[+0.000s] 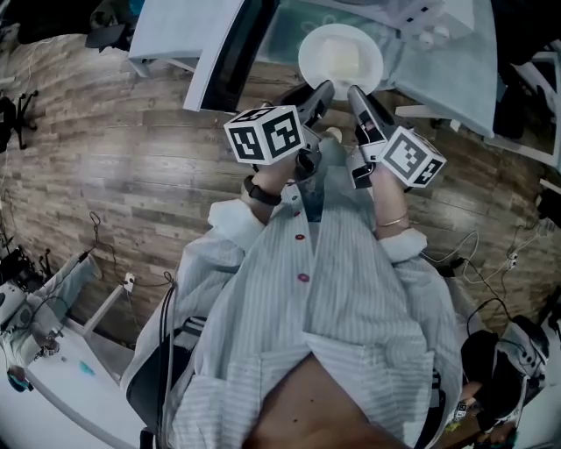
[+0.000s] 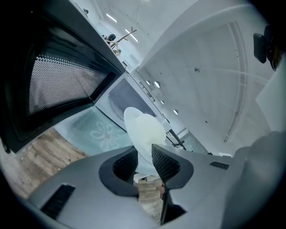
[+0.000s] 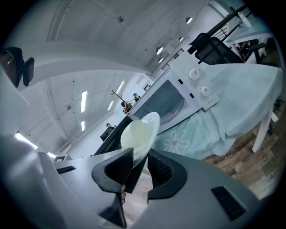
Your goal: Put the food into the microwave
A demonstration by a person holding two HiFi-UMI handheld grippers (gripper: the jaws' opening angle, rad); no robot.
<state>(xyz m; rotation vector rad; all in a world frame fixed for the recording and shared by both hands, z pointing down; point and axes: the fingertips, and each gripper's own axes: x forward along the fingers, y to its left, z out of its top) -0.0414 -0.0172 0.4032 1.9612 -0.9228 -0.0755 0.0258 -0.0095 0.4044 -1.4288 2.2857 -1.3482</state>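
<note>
A white plate point(image 1: 340, 58) with pale food on it hangs in front of the microwave point(image 1: 289, 22), held by its near rim from both sides. My left gripper point(image 1: 321, 90) is shut on the plate's left near edge, and my right gripper point(image 1: 356, 93) is shut on its right near edge. In the left gripper view the plate point(image 2: 143, 132) stands edge-on between the pads of my left gripper point(image 2: 144, 160), with the open microwave door point(image 2: 53, 80) at the left. The right gripper view shows the plate point(image 3: 139, 133) pinched by my right gripper point(image 3: 140, 163), and the microwave point(image 3: 172, 100) beyond it.
The microwave stands on a table with a pale green flowered cloth point(image 1: 456, 61); its door point(image 1: 230, 53) swings out to the left over the wooden floor point(image 1: 114, 167). Two control knobs point(image 3: 200, 82) sit on the microwave's right side. Cables and chairs lie around the floor edges.
</note>
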